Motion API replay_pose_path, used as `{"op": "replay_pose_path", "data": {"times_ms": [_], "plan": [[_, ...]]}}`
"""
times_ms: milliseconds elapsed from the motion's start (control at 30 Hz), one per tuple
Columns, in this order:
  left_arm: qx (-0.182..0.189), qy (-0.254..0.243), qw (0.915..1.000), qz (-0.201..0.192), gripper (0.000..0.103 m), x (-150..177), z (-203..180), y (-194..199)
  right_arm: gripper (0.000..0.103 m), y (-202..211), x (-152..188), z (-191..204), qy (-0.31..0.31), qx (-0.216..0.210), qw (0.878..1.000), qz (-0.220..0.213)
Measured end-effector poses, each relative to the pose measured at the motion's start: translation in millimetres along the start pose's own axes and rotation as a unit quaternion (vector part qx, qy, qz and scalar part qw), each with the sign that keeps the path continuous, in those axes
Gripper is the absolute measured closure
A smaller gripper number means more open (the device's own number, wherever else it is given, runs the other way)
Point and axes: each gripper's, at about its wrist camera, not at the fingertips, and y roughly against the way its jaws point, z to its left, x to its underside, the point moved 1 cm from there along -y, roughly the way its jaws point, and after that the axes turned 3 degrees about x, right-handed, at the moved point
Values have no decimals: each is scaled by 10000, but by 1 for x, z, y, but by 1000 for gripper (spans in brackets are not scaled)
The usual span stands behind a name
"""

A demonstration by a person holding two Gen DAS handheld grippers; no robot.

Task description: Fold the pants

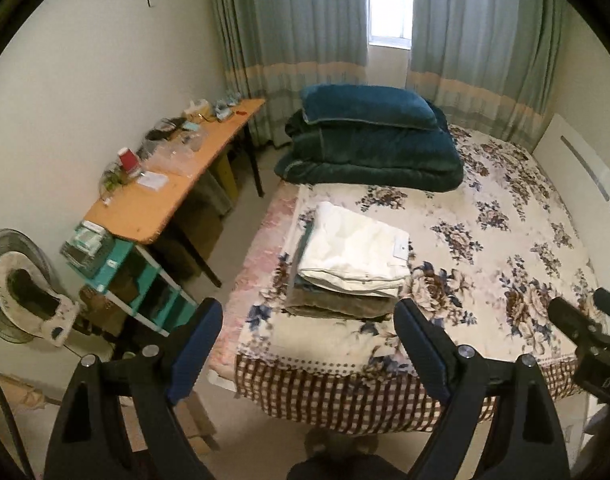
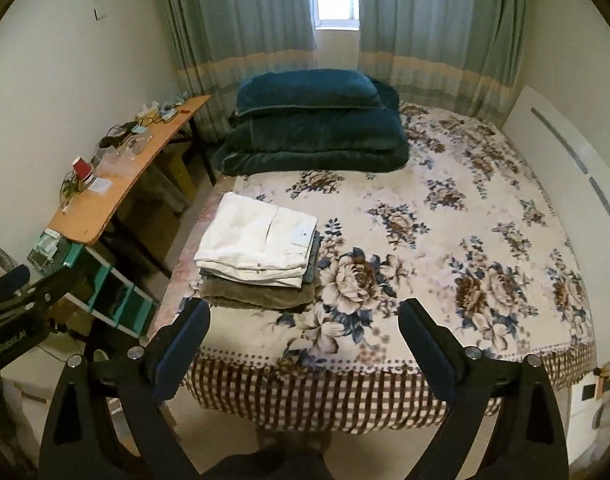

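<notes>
Both claws hang above the bed's near edge, jaws spread wide and holding nothing. Ahead of the left gripper [image 1: 307, 326], slightly beyond its fingertips, folded white pants [image 1: 355, 250] top a stack of folded clothes [image 1: 337, 300] near the bed's [image 1: 485, 240] left edge. From the right gripper [image 2: 305, 326], the stack lies ahead-left; open floral cover stretches ahead and right

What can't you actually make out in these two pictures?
- Garments under the white folded pants: both views, covered; only edges show.
- Items on the desk: both views, too small and blurred.
- Floor behind the bed: hidden by bed and dark blanket.
- Left gripper handle: cut off by frame bottom.
</notes>
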Motion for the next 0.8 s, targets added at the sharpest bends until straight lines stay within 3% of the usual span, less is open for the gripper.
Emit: {"op": "replay_pose_path", "data": {"times_ms": [433, 533, 567, 600, 800], "plan": [[251, -84, 9996, -86, 15, 9, -14, 32, 5, 88, 9, -4, 87, 135, 9989, -431], [279, -28, 9996, -94, 13, 9, -12, 28, 3, 90, 9, -6, 69, 180, 9989, -423], [308, -4, 9995, -87, 4, 9, -11, 25, 3, 89, 8, -6, 55, 191, 9990, -409], [373, 20, 9993, -98, 2, 8, -11, 23, 3, 87, 8, -7, 46, 204, 9990, -390], [334, -64, 9994, -70, 1, 9, -16, 9, 3, 70, 4, -5, 12, 210, 9993, -319]]}}
